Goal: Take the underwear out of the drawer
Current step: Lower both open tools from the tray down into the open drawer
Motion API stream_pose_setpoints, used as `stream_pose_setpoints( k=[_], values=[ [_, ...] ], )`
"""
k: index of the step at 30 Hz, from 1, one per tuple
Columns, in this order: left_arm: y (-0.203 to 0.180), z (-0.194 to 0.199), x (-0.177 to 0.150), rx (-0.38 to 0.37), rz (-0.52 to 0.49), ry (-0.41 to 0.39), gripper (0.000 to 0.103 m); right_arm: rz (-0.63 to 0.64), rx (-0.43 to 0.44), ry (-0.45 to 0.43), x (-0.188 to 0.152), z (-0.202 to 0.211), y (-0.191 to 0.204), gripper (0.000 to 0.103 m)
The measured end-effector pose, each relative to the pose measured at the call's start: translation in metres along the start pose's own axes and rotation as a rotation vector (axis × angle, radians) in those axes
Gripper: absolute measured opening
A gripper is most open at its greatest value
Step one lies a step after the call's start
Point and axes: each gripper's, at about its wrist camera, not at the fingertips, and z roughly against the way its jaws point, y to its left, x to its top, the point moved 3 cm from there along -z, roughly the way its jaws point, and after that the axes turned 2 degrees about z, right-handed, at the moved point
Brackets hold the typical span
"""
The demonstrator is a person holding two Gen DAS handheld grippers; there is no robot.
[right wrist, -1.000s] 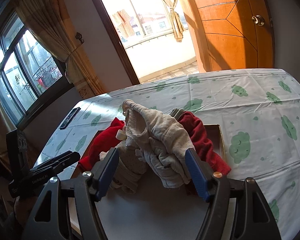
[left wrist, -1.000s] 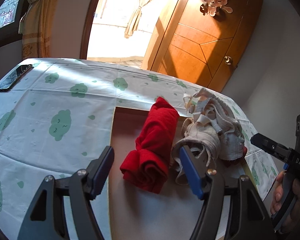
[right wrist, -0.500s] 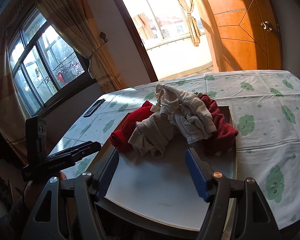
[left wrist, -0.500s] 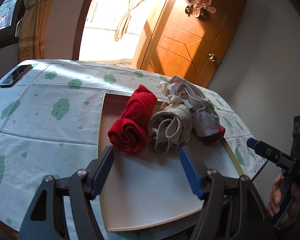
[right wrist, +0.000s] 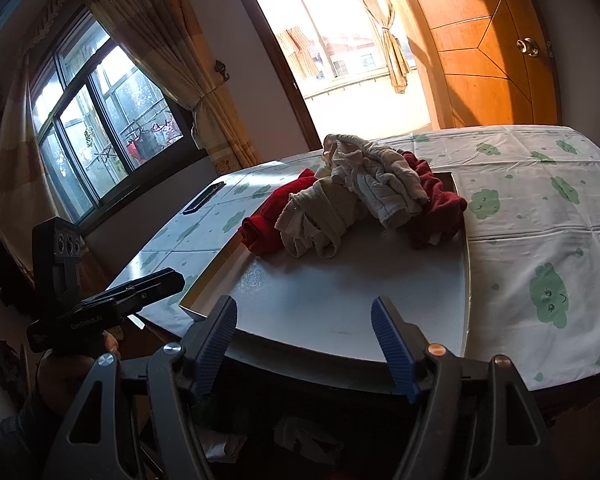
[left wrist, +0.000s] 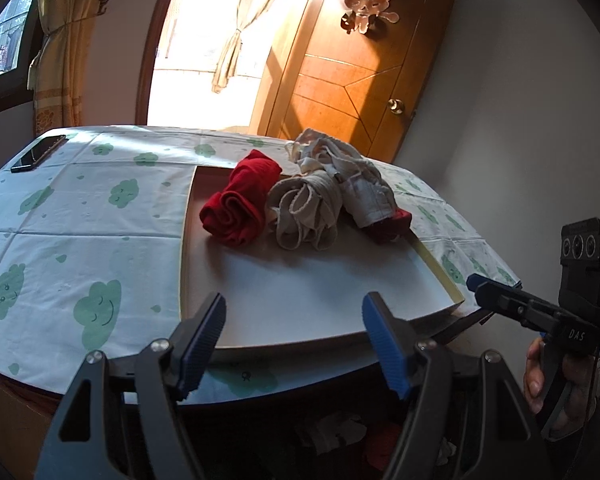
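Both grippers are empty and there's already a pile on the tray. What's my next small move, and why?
Probably tip the right gripper down toward the pale garment in the dark space under the table edge, which looks like the drawer. Its jaws are open and empty, and that garment lies almost straight below them, so clothes seem to remain there.

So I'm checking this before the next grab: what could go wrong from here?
1. The beige underwear lies tangled against the red roll, so one grab may drag both.
2. The white tray overhangs the table edge and could tip if pressed there.
3. Both the left gripper and the right gripper face the same pile and could collide.
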Motion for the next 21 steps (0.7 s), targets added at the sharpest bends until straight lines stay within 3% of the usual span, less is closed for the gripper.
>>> stream_pose_setpoints(
  k=[8,21],
  values=[
    [0.006,0.007,-0.052,0.048,-0.074,0.075,0.071,-0.003,-0.003,0.031,-0.044,-0.001,-0.002,0.072],
    [0.019,-0.013,-0.117,0.160,-0.280,0.281,0.071,-0.016,0.003,0.061,-0.106,-0.013,0.007,0.072]
  ],
)
